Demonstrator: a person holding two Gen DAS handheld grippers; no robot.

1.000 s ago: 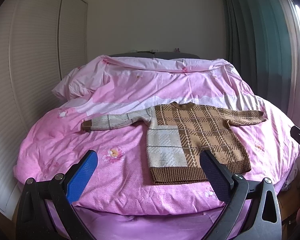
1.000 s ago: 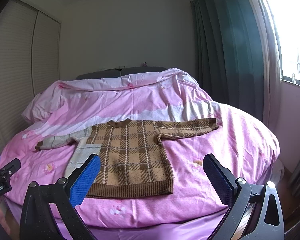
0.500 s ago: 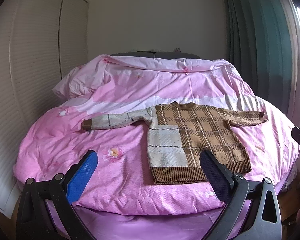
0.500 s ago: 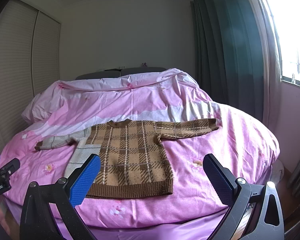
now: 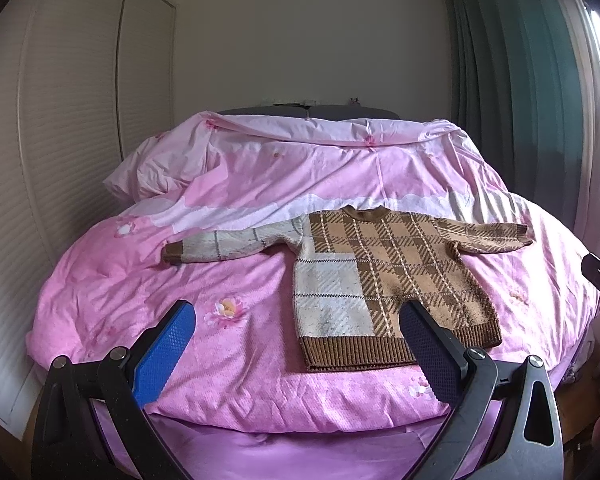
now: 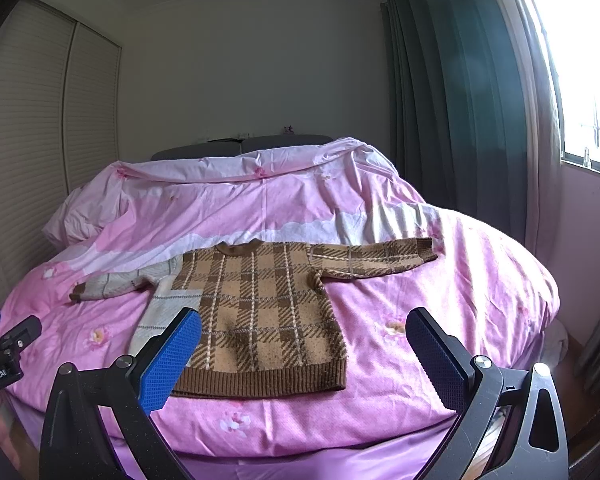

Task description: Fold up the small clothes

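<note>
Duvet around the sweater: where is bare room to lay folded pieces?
Bare duvet lies left of the sweater, below its cream sleeve, and right of the body, below the brown sleeve. The near strip past the hem is narrow.

A pink floral duvet (image 5: 260,184) covers the bed, beside teal curtains (image 6: 452,100) and louvred wardrobe doors (image 5: 60,120).

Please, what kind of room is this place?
Most likely a home bedroom: a bed under a pink flowered duvet, a louvred built-in wardrobe, and dark green curtains by a window.
</note>
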